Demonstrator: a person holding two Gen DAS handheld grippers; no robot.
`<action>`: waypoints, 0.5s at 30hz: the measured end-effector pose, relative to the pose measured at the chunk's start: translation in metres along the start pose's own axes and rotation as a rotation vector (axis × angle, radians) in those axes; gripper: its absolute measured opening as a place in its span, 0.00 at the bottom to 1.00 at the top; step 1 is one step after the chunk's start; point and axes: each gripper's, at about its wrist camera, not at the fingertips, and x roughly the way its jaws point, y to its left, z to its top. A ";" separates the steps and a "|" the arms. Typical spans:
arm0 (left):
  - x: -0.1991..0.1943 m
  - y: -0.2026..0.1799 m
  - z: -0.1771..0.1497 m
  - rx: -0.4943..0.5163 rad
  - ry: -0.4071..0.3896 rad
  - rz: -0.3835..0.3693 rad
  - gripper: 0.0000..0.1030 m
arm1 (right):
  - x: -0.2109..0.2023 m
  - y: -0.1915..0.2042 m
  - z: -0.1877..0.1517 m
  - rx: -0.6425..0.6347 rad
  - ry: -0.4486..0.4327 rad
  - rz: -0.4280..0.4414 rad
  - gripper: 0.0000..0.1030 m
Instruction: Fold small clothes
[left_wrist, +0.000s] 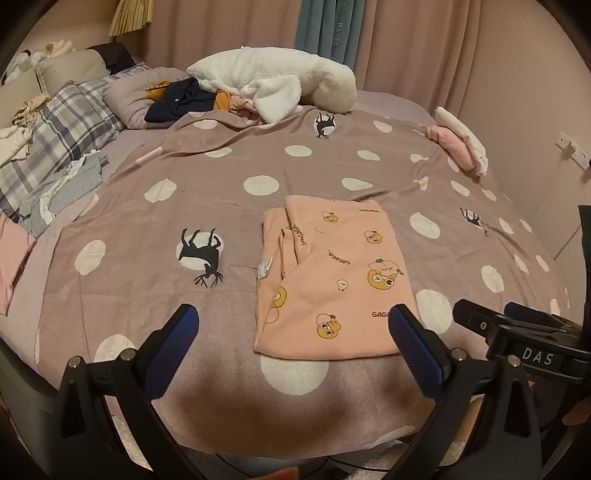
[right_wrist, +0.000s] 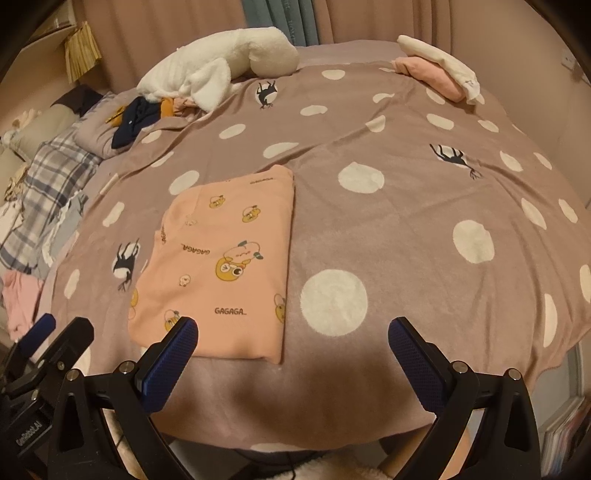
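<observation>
A small pink garment (left_wrist: 332, 273) printed with cartoon bears and "GAGAGA" lies folded flat on the mauve polka-dot blanket (left_wrist: 207, 221), near its front edge. It also shows in the right wrist view (right_wrist: 225, 266). My left gripper (left_wrist: 295, 332) is open and empty, held just in front of the garment's near edge. My right gripper (right_wrist: 293, 343) is open and empty, with its left finger over the garment's near edge. The right gripper also shows at the right of the left wrist view (left_wrist: 517, 321).
Folded pink and white clothes (right_wrist: 439, 70) lie at the blanket's far right. A white fluffy blanket (left_wrist: 273, 81) and a pile of dark and orange clothes (left_wrist: 181, 98) lie at the back. Plaid pillows (left_wrist: 55, 140) and loose garments (left_wrist: 62, 192) lie left.
</observation>
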 end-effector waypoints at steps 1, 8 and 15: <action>0.000 -0.001 0.000 0.006 -0.002 0.009 1.00 | 0.000 0.001 0.000 -0.004 -0.001 -0.002 0.99; 0.002 -0.001 -0.002 0.020 -0.004 0.015 1.00 | 0.004 0.005 -0.002 -0.019 0.005 -0.012 0.99; 0.004 0.000 -0.002 0.026 0.005 0.008 1.00 | 0.008 0.009 -0.003 -0.029 0.017 -0.025 0.99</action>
